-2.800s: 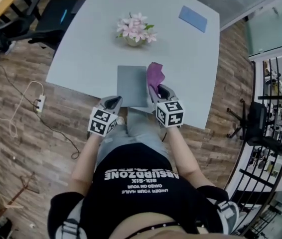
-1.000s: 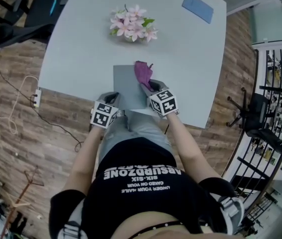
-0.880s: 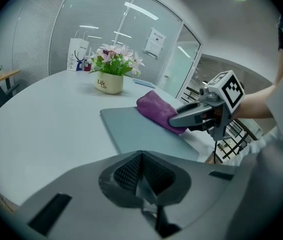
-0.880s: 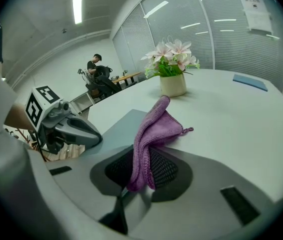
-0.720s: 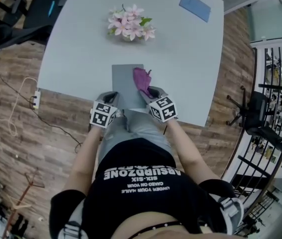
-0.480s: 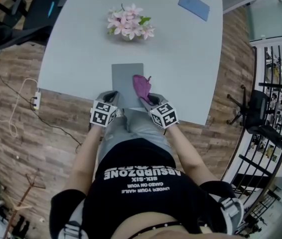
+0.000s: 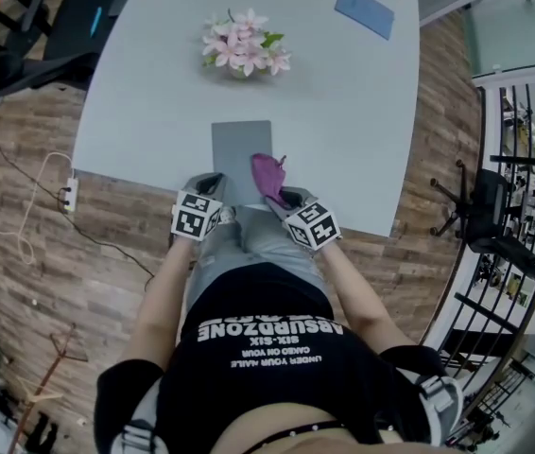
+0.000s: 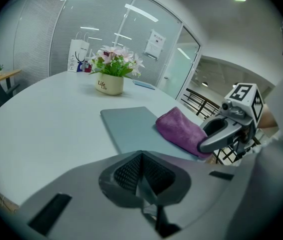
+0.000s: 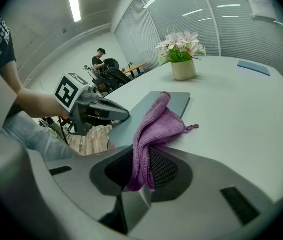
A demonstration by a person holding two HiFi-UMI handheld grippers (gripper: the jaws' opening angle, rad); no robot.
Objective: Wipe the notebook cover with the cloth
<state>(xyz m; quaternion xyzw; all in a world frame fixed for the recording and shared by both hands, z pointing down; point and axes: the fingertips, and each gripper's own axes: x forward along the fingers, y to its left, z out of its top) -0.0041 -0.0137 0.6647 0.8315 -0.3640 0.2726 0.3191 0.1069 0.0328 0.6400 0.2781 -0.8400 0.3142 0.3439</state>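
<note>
A grey notebook (image 7: pixel 234 149) lies flat at the near edge of the pale table (image 7: pixel 154 93). A purple cloth (image 7: pixel 267 173) rests on the notebook's near right part, bunched up. My right gripper (image 7: pixel 284 195) is shut on the cloth's near end; in the right gripper view the cloth (image 9: pixel 154 124) runs out from between the jaws onto the notebook (image 9: pixel 179 101). My left gripper (image 7: pixel 213 187) is shut with nothing between its jaws, by the notebook's near left corner. In the left gripper view the notebook (image 8: pixel 129 126) and the cloth (image 8: pixel 181 129) lie just ahead.
A pot of pink flowers (image 7: pixel 241 50) stands beyond the notebook. A blue flat item (image 7: pixel 362 10) lies at the table's far right. The table's near edge runs just under both grippers. Office chairs (image 7: pixel 31 55) stand to the left, on the wood floor.
My right gripper has drawn the cloth back along the notebook's right side, from its far end toward the near edge. The left gripper has stayed put.
</note>
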